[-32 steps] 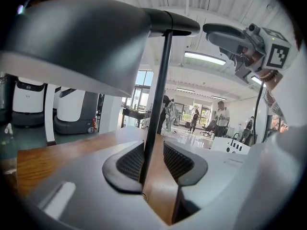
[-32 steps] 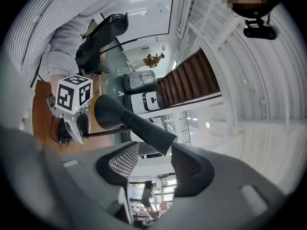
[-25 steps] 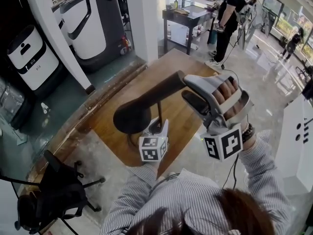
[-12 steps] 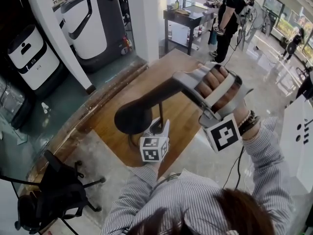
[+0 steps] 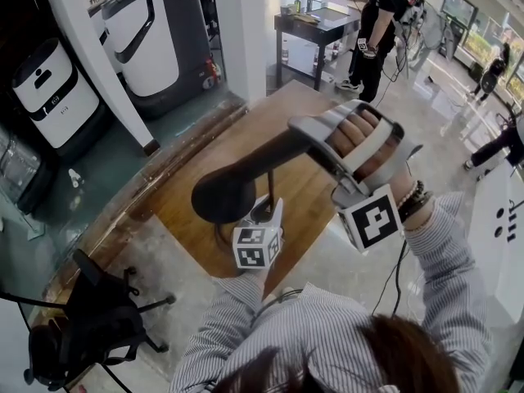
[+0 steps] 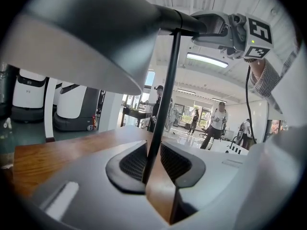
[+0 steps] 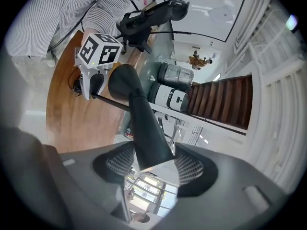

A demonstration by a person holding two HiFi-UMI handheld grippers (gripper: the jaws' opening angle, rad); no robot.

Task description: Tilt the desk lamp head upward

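Black office chair [image 5: 90,326] on floor off desk's [image 5: 278,113] near-left edge; white-black machines [image 5: 49,88] beyond left edge; dark table [image 5: 315,24] w/ bottles, person [image 5: 381,19] past far corner.

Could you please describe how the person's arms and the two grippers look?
The left gripper and right gripper are light grey plastic, each carrying a white cube with black square markers. Their pads are dark and ribbed. A black cable hangs from the right one. The sleeves are grey-and-white striped; a beaded bracelet sits on the right wrist.
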